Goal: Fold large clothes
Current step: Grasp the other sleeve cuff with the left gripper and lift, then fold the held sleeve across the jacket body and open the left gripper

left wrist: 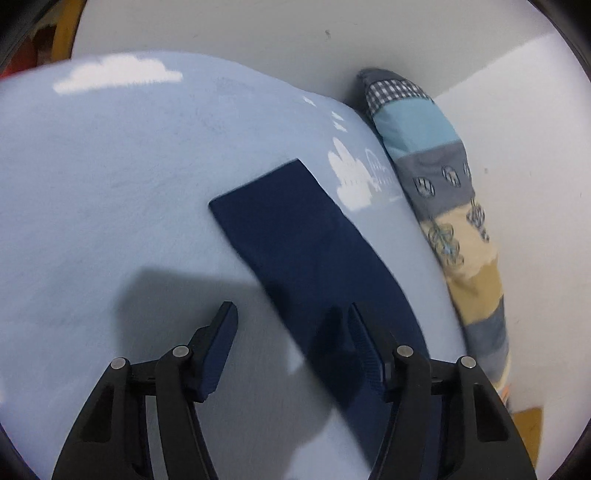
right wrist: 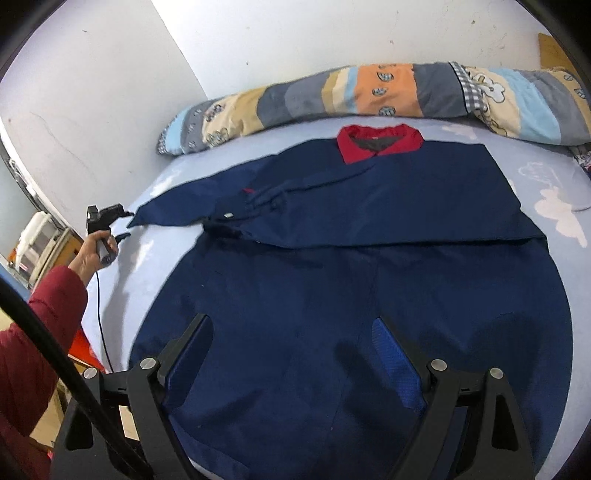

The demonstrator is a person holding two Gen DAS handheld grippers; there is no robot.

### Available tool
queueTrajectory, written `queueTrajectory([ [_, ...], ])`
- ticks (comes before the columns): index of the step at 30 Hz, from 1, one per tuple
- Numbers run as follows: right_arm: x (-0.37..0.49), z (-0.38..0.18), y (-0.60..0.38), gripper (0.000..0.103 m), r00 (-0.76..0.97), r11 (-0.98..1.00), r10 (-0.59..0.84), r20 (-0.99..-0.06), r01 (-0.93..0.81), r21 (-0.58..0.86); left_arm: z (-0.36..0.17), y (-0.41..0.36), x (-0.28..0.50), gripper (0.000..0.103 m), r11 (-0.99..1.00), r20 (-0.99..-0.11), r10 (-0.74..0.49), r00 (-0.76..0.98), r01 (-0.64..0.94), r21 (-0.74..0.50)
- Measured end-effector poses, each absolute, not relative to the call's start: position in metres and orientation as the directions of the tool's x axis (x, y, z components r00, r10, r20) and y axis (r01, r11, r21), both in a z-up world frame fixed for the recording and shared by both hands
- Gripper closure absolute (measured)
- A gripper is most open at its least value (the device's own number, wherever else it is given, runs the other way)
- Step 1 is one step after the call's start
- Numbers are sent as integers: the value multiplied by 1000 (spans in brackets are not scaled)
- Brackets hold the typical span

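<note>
A large navy garment (right wrist: 351, 266) with a red collar (right wrist: 380, 142) lies spread flat on a light blue bed sheet (right wrist: 162, 269). One sleeve (right wrist: 192, 203) stretches out to the left; in the left wrist view it is a dark blue strip (left wrist: 295, 236) running under the gripper. My left gripper (left wrist: 291, 314) is open just above the sleeve, its right finger (left wrist: 369, 354) over the cloth; it also shows in the right wrist view (right wrist: 123, 223) at the sleeve's cuff. My right gripper (right wrist: 291, 328) is open and empty above the garment's lower part.
A long patchwork bolster (right wrist: 369, 96) lies along the head of the bed against the white wall (right wrist: 295, 33); it also shows in the left wrist view (left wrist: 436, 177). The sheet has white cloud prints (left wrist: 114, 72). The bed's left edge borders furniture (right wrist: 44, 236).
</note>
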State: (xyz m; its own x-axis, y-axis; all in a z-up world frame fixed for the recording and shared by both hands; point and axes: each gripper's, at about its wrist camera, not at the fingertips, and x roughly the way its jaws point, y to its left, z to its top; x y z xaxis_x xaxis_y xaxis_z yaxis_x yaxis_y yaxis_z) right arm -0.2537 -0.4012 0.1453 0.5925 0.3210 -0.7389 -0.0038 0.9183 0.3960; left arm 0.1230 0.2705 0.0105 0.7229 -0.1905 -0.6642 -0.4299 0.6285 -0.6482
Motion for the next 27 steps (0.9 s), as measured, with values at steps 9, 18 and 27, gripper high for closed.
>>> queueTrajectory([
  [9,-242,116,-407,11,549,928,289,-784,40,370,-8,278,157,65,529,-446,-177,877,-297,-795],
  [18,-249,132,-426,14,594,907,290,-750,78,413,89,210,145,102,744,-470,-167,867,-201,-637],
  [27,-278,184,-457,15,720,903,224,-656,100,419,262,55,97,102,832,-379,-365,850,116,-542],
])
